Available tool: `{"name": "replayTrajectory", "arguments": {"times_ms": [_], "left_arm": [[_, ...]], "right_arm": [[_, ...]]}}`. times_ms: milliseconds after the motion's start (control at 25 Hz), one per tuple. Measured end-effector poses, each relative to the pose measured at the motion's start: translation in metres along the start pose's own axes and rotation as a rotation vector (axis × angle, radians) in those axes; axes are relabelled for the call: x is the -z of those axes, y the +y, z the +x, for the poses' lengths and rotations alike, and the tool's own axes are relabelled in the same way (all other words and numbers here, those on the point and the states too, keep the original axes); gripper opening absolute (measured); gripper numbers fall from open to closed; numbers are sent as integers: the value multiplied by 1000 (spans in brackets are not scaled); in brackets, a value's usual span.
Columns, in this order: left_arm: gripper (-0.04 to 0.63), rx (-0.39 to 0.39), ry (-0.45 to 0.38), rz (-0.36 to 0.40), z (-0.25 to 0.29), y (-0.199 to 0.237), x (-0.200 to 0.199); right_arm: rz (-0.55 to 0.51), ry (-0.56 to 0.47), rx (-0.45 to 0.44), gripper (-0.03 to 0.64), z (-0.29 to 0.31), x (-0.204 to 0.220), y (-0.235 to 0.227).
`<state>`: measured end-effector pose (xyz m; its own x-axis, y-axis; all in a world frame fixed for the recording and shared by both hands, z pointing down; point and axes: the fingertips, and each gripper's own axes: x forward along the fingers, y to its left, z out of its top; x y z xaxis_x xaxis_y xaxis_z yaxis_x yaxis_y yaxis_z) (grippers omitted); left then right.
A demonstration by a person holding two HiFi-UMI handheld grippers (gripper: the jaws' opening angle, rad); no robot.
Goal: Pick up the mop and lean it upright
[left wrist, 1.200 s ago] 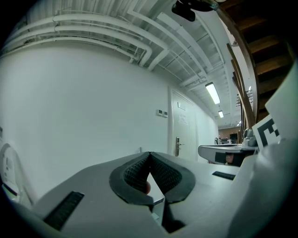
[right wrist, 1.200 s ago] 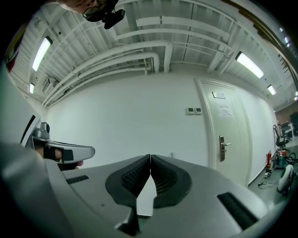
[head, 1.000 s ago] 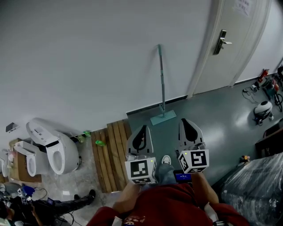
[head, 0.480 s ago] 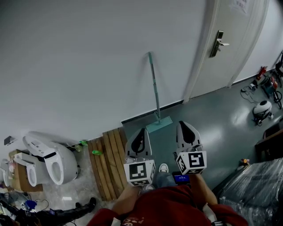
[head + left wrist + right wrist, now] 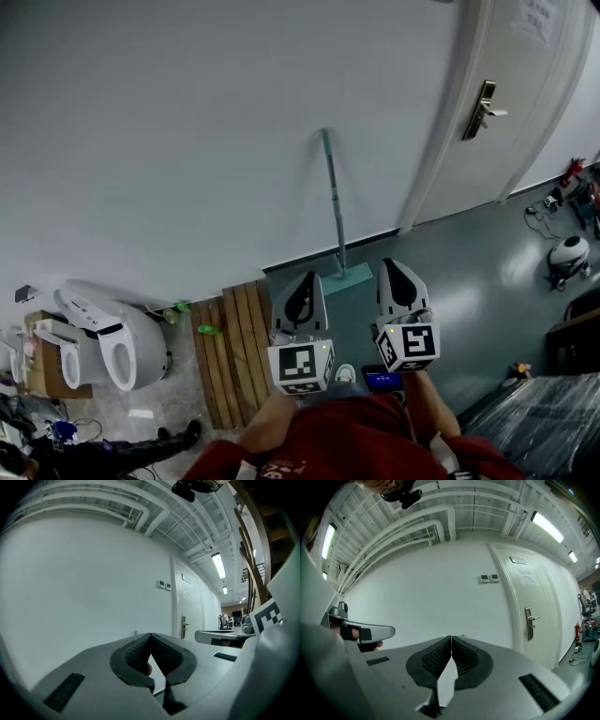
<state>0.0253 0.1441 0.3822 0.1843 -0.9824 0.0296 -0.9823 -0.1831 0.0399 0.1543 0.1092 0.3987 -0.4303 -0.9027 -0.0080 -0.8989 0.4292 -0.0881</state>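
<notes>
The mop (image 5: 333,197) has a teal handle that leans upright against the white wall. Its flat teal head (image 5: 348,278) rests on the grey-green floor at the wall's foot. In the head view my left gripper (image 5: 306,277) is held level just short of the mop head, slightly to its left. My right gripper (image 5: 391,264) is beside it, a little right of the mop head. Neither touches the mop. In the left gripper view the left gripper (image 5: 150,634) is shut and empty. The right gripper (image 5: 451,638) is likewise shut with nothing between its pads.
A white door with a metal handle (image 5: 487,98) stands to the right of the mop. A wooden pallet (image 5: 225,347) and white toilets (image 5: 112,333) lie to the left. A plastic-wrapped bulk (image 5: 553,427) fills the lower right, and a white device (image 5: 569,255) sits on the floor.
Both grippers have come closer to the wall, side by side, so the mop head now sits just past their tips. The mop has stayed leaning and both grippers have stayed shut.
</notes>
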Motion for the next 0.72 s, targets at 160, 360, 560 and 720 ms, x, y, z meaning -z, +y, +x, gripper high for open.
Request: {"name": "replayTrajectory", "arguments": {"times_ms": [160, 360, 560, 720], "left_arm": [[14, -17, 0, 2, 27, -3, -1], [14, -32, 3, -3, 49, -4, 2], [14, -28, -1, -11, 68, -3, 4], [14, -18, -4, -10, 89, 8, 6]], "right_arm": [[-4, -5, -20, 18, 22, -4, -18], [-3, -1, -28, 18, 42, -3, -33], [-13, 7, -40, 18, 56, 4, -41], [-20, 15, -34, 18, 77, 9, -43]]}}
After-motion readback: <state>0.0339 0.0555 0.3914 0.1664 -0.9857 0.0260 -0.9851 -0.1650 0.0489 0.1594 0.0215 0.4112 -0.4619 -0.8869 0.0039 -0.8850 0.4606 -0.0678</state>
